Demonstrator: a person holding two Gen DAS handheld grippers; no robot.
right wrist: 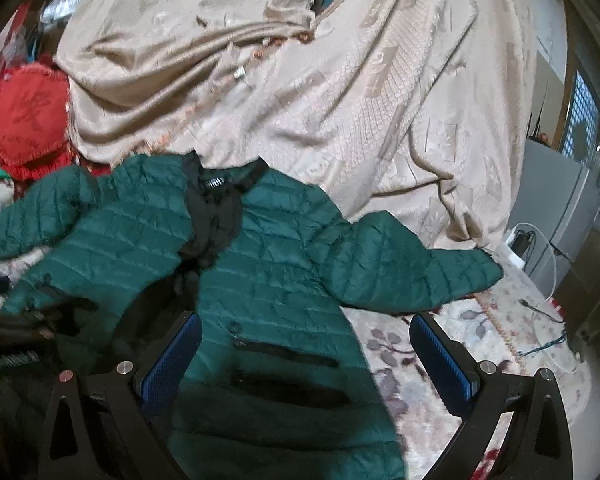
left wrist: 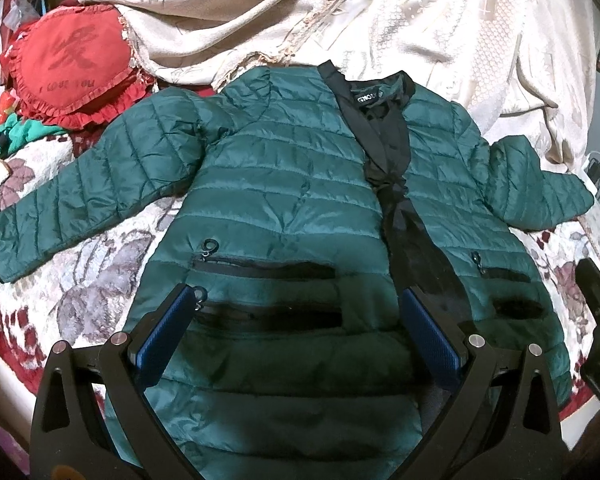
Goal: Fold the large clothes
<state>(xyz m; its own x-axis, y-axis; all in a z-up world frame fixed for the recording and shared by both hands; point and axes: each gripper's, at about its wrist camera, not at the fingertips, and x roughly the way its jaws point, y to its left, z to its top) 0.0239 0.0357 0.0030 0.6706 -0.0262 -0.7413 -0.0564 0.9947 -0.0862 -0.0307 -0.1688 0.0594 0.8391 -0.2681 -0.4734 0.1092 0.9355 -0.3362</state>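
Observation:
A dark green quilted jacket (left wrist: 284, 184) with black lining lies spread front-up on a floral bedspread (left wrist: 84, 276), both sleeves stretched out sideways. My left gripper (left wrist: 300, 300) hovers open over the jacket's lower left panel, near the zip pockets, with nothing between its blue pads. In the right wrist view the same jacket (right wrist: 260, 264) fills the lower left. My right gripper (right wrist: 306, 326) is open above the jacket's right hem edge, its right finger (right wrist: 440, 356) over the bedspread (right wrist: 440, 320). The right gripper's black body (left wrist: 598, 328) shows at the left view's right edge.
A crumpled beige patterned cloth (left wrist: 340, 12) is heaped behind the jacket's collar. A red frilled cushion (left wrist: 72, 64) lies at the back left. In the right wrist view a power strip with cables (right wrist: 520, 240) and a grey cabinet (right wrist: 556, 204) stand at the bed's right side.

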